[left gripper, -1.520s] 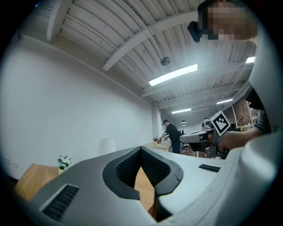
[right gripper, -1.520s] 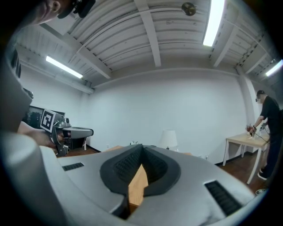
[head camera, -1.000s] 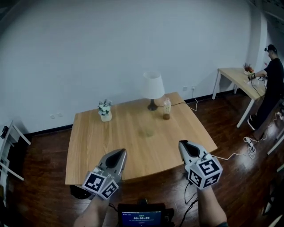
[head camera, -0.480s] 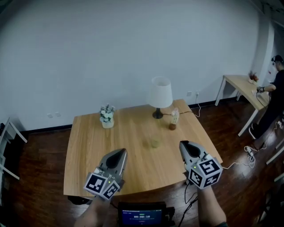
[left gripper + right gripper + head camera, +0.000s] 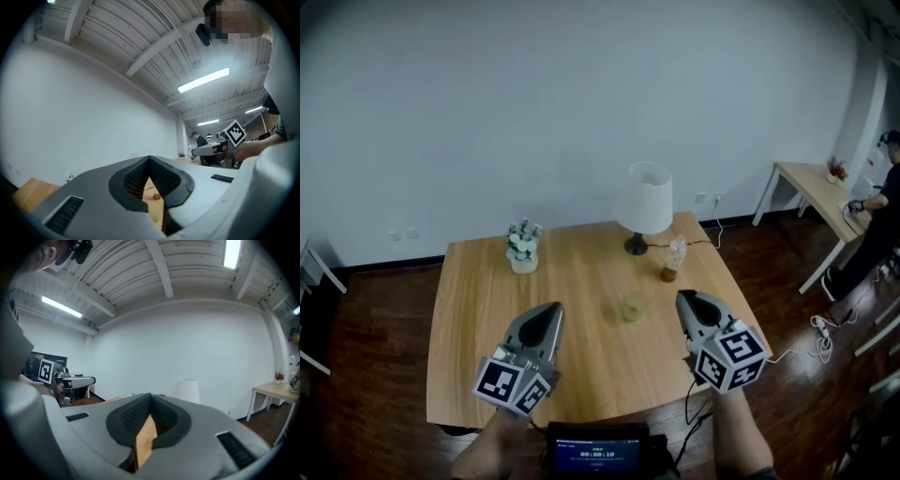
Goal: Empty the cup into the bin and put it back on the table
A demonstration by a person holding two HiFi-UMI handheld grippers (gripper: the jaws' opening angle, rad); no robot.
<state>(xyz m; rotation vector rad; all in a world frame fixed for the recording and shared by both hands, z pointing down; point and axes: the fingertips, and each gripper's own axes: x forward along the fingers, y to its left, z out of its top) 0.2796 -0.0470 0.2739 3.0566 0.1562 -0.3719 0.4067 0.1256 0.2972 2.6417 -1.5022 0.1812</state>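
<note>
Cup [image 5: 632, 307] upright on desk [image 5: 469, 309], in front of lamp [image 5: 645, 199] and apart from it; bottle [image 5: 673, 260] beside lamp's base. Further in front of lamp, left tongs [image 5: 549, 314] and right tongs [image 5: 685, 300], both pressed together, empty. Likely trouble: closed tips shoving the light cup over, spilling whatever is inside, or clipping the bottle on approach. No bin in view.

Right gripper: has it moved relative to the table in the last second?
Yes. The right gripper has come farther in over the table from its near edge, toward the cup.
</note>
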